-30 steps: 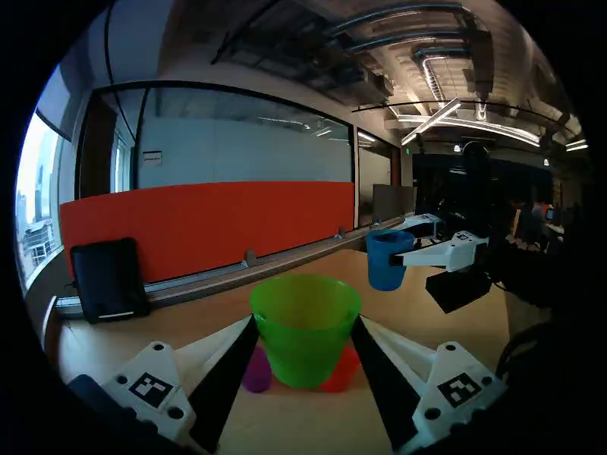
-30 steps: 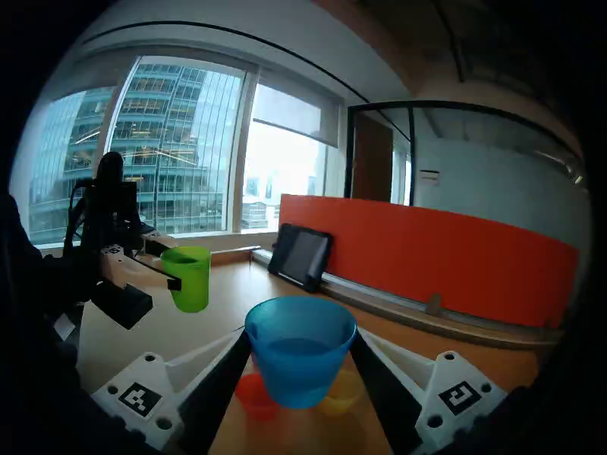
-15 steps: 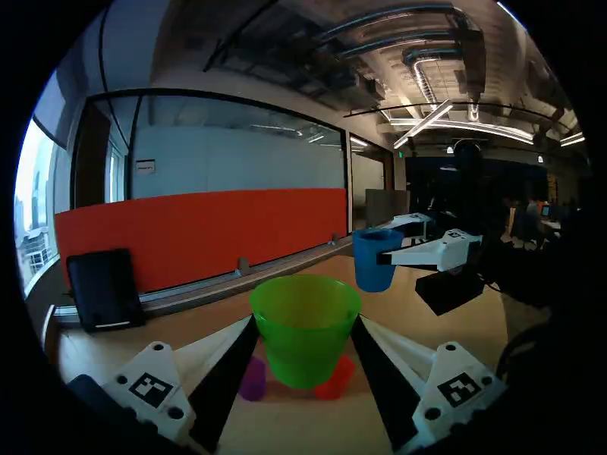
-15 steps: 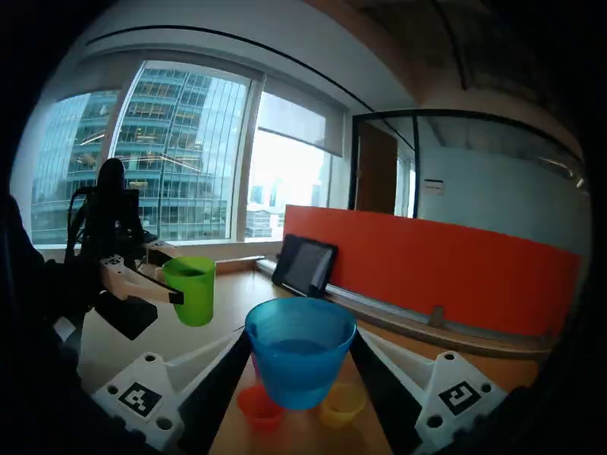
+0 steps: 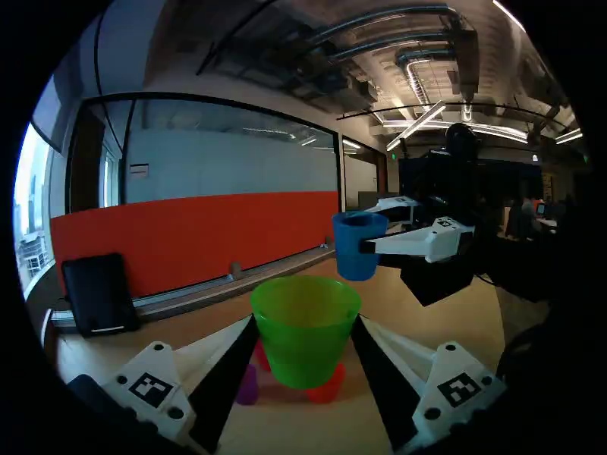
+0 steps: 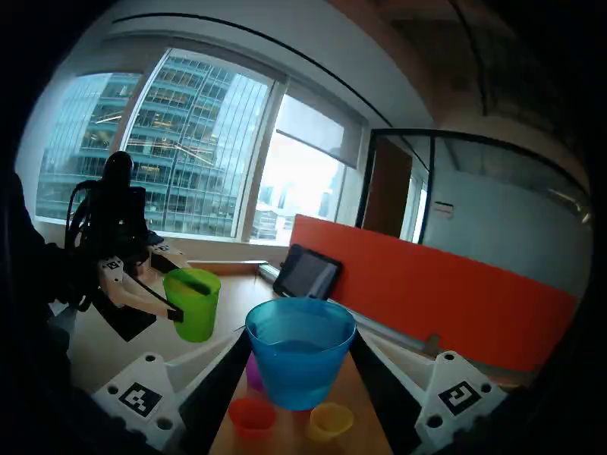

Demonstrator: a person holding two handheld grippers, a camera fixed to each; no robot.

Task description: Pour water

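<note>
Over the last second the blue cup [image 6: 300, 356] has drifted in the left gripper view from the right side toward the centre and upward, and it now hangs above and just right of the green cup [image 5: 306, 345]. In the right gripper view the green cup has come closer and lower. We read this as the approach phase of the pour. The two cups are converging, but both are upright and apart, and the water in the blue cup lies level, so no pouring has begun. The left gripper [image 5: 303, 326] has its jaws set to the cup's width, with both fingers pressed on the green cup's sides. The right gripper [image 6: 301, 345] clamps the blue cup the same way. Both cups are carried clear of the table [image 5: 190, 326], above the small cups [image 6: 252, 415] standing there.
</note>
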